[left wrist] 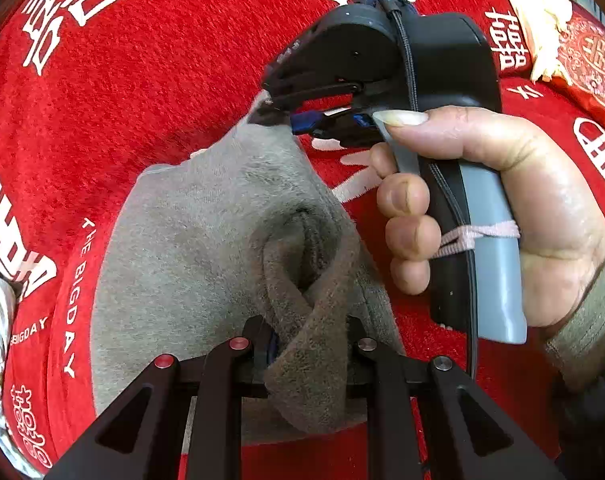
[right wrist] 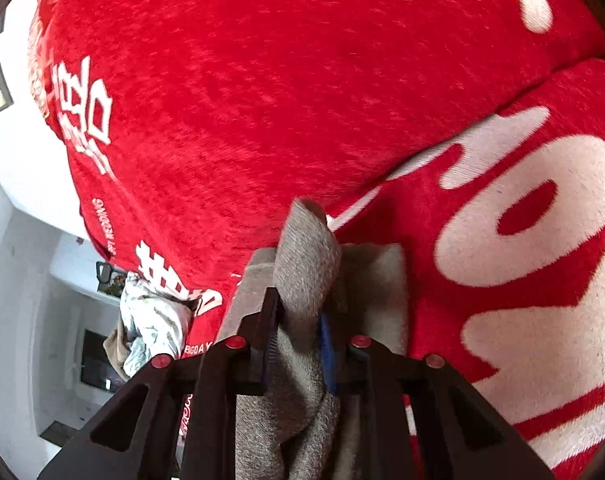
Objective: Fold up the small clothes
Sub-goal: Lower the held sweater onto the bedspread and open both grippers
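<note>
On the red blanket (left wrist: 206,60), a grey cloth (left wrist: 206,240) clenched in left tool (left wrist: 308,344) and right tool (right wrist: 298,320).

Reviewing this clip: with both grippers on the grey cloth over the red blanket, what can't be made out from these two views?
- Grey cloth: what garment it is; bunched, and the left gripper covers its near edge in the left wrist view.
- Right gripper: the far end of the pinched fold is out of focus in the right wrist view.
- Pale bundle: small, at the blanket's edge; contents unclear.
- The person's hand: wrist cut off by the frame edge.
</note>
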`<state>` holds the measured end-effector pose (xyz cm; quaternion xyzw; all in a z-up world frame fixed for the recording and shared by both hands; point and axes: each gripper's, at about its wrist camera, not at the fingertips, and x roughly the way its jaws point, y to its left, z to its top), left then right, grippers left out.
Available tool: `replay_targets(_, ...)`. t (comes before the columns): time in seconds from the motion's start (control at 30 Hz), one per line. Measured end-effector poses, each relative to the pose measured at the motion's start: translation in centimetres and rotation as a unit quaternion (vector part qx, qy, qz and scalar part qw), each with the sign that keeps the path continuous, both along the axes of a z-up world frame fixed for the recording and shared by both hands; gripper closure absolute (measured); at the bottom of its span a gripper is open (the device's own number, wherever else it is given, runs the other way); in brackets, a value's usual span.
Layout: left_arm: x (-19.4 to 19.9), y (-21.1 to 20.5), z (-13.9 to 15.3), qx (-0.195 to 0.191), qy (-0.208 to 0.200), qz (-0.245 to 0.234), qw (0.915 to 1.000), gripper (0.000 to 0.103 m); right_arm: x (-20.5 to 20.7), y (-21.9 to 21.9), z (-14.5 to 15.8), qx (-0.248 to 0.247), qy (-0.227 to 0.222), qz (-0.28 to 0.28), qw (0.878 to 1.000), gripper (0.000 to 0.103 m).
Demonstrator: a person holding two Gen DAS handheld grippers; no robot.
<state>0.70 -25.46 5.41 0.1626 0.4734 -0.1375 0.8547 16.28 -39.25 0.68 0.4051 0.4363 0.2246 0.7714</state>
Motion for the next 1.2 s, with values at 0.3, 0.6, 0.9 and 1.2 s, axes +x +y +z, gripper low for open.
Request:
replay_targets(0.3,-0.4,-0.1,-0.6,-0.012,0.003,-0.017,0.9998,0.059,-0.6,-1.0,-0.7,-0.017,0.011,-0.017,1.000,0.082)
replay_targets(0.6,-1.8,4.2,1.8,-0.147,0.039,-0.013,0.9883,0.018,-4.4,-0.3,6.3,-0.037,-0.088,0.015,0.995,0.038)
replay_targets(0.9,-1.9,9.6,3.3,-0.208,0.049,0.013,0.9768,0.018,-4.3,3.0,2.3,-0.068,-0.010,0.067,0.995,0.038)
replay_targets(1.2,0.4,14.5,3.1,-0.255,0.060,0.078,0.9619,0.018,-7.3,3.7,6.3,-0.138,-0.047,0.062,0.987,0.033)
